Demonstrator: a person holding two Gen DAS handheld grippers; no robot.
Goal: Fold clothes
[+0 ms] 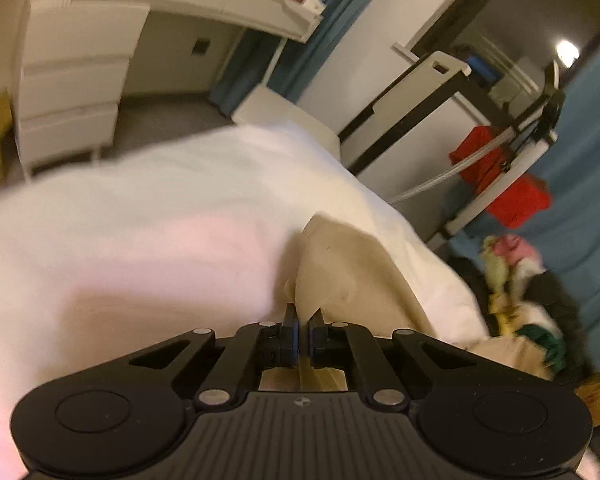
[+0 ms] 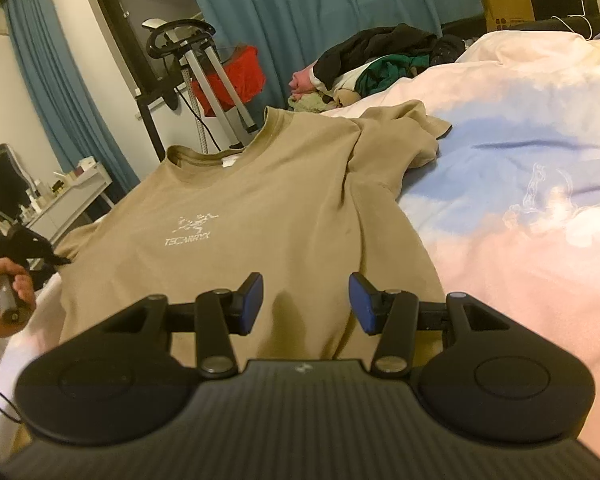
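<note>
A tan T-shirt [image 2: 260, 216] with a white chest logo lies face up on the bed, collar toward the far edge, one sleeve bunched at the right. My right gripper [image 2: 306, 300] is open just above the shirt's lower body. My left gripper [image 1: 303, 324] is shut on a fold of the tan T-shirt [image 1: 340, 264], at the shirt's left sleeve edge. In the right wrist view the left gripper [image 2: 58, 258] shows at the far left, pinching that sleeve, with the hand behind it.
The bed has a pink, blue and white duvet [image 2: 520, 168]. A pile of other clothes [image 2: 380, 60] lies at the bed's far corner. An ironing stand with red cloth [image 2: 236, 76], blue curtains [image 2: 300, 8], a white dresser [image 1: 72, 88] and a paper bag [image 2: 506, 6] surround the bed.
</note>
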